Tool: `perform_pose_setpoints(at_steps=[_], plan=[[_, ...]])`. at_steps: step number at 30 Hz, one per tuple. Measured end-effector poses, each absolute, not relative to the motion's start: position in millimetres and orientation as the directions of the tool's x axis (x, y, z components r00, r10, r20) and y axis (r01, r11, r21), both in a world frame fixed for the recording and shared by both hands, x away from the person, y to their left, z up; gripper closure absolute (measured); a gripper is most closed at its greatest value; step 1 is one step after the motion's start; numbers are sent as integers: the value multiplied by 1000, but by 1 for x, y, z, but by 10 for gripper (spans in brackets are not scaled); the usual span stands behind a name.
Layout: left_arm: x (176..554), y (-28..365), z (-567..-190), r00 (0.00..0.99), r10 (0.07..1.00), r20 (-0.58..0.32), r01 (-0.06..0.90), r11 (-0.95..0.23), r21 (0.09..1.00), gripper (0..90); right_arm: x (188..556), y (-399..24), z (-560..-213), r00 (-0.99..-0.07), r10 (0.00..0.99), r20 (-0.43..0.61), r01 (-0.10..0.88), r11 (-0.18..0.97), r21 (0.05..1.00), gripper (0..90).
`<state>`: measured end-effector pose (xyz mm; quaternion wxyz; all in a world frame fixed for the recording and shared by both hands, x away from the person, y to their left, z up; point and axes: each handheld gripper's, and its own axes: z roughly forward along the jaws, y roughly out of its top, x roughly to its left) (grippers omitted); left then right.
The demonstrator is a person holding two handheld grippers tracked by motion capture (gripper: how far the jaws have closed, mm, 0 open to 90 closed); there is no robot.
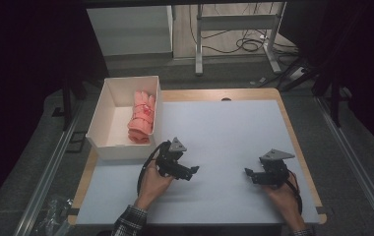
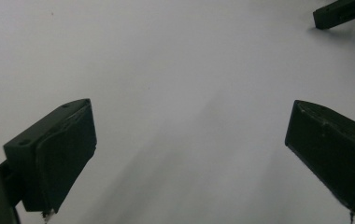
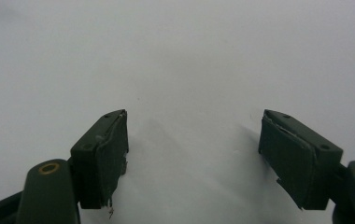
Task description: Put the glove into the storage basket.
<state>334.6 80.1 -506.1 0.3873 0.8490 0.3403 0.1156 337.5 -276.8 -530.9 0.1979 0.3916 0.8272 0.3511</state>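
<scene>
Pink cloth roll: it lies inside the white box, against the box's right wall, at the back left of the table.
Look of the roll: soft and pink, rolled up long, with a thin red string tied around it.
Left gripper: a hand holds it just in front of the box's right corner; its tips point to the right.
Left fingers: spread wide, holding nothing. In the left gripper view just the pale mat lies between them.
Right gripper: the other hand holds it at the front right of the table; its tips point to the left.
Right fingers: spread wide too, with nothing between them but the mat, as the right gripper view shows.
Gap between grippers: they are well apart and face each other over bare mat. One tip of the right gripper shows far off in the top right corner of the left gripper view.
White box: open on top, standing on the table's left edge, partly over the side.
Table: a pale mat covers it, and a wood rim shows around it.
In the way: the box's right wall stands between the roll and the left gripper.
Sleeve: checked cloth on the left arm, at the bottom edge.
</scene>
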Motion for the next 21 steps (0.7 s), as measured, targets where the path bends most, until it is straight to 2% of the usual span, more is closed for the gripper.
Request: perform_pose_setpoints(at_steps=[21], plan=[[329, 84, -544, 734, 676, -62, 517, -498, 696, 17, 338, -277, -531, -615, 787, -53, 509, 447, 736, 243]])
